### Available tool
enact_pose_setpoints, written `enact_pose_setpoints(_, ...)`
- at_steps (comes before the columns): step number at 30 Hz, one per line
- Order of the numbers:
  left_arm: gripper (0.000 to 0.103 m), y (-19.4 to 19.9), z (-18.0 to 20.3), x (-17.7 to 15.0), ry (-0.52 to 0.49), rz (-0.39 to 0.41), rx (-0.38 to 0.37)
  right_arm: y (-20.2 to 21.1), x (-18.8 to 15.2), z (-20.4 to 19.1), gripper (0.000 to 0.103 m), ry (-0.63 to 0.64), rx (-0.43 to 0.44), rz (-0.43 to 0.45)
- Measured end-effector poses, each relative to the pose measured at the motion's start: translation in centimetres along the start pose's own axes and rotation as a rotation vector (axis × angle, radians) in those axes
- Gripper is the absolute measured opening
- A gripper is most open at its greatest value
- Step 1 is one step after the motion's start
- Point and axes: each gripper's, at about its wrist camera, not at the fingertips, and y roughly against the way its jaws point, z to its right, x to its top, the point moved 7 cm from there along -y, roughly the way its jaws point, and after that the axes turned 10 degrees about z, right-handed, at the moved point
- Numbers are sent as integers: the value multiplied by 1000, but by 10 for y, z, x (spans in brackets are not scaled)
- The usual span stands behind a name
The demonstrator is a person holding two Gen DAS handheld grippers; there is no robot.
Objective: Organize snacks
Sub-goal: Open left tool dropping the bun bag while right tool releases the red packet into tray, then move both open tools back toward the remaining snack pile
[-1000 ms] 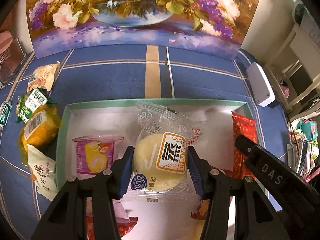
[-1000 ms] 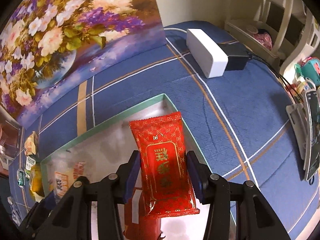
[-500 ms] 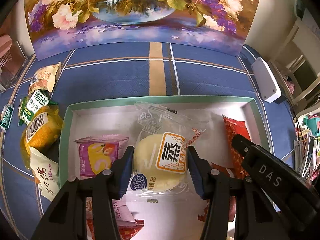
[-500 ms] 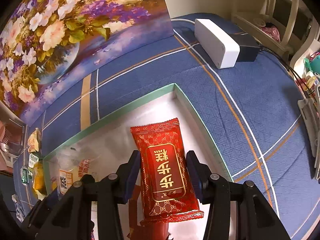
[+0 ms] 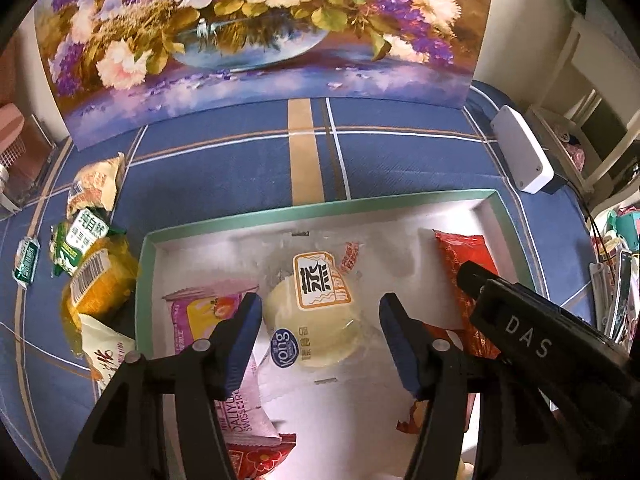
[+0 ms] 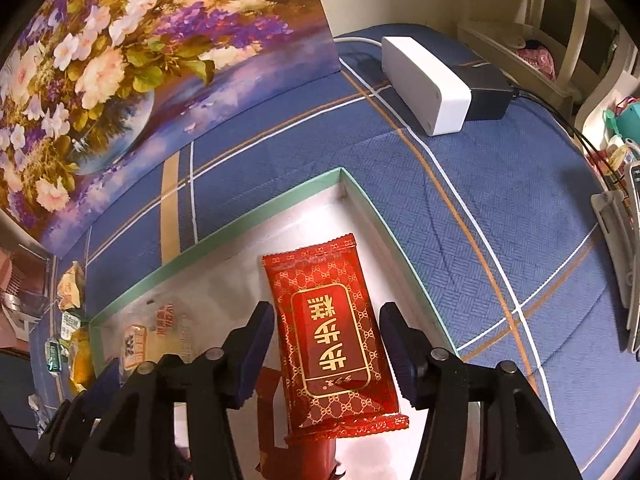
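Inside the green-rimmed tray lie a clear-wrapped pale cake at centre frame, a pink swiss-roll pack to its left and a red packet on the right. Both tongs are spread wide and hold nothing — the left gripper straddles the cake, the right gripper the red packet, fingers clear of the wrappers. More snacks sit outside the tray's left wall, perhaps touching it. Blue plaid cloth covers the surface — a flower painting stands behind, a white box at upper right.
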Motion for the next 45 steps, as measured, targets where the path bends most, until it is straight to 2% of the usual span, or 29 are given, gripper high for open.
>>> enact_pose_setpoints(11,62,12,-12,5,-9,20,43,15,8,-2,62,14,-5,37)
enact_pose_setpoints(22,62,11,-42,6,64,20,97,17,9,-3,62,28,-15,40)
enact_pose_setpoints(25,63,11,-50,6,97,20,106,17,9,-5,68,38,-23,43)
enact_pose_setpoints(30,64,11,-64,8,155,30,128,18,9,-8,69,57,-32,43)
enact_pose_setpoints(31,68,12,-68,8,168,31,141,18,9,-9,70,63,-34,42)
enact_pose_setpoints(32,78,12,-73,8,182,30,157,17,9,-10,72,68,-36,42)
enact_pose_setpoints(33,81,13,-77,8,194,35,165,17,8,-11,78,72,-37,43)
enact_pose_setpoints(34,82,13,-79,9,201,38,171,18,9,-12,81,76,-36,45)
enact_pose_setpoints(38,85,14,-93,9,227,40,214,19,9,-16,83,94,-44,50)
enact_pose_setpoints(43,88,13,-107,7,257,39,255,20,10,-19,102,116,-55,63)
enact_pose_setpoints(45,90,14,-112,6,266,42,270,20,11,-20,103,120,-54,67)
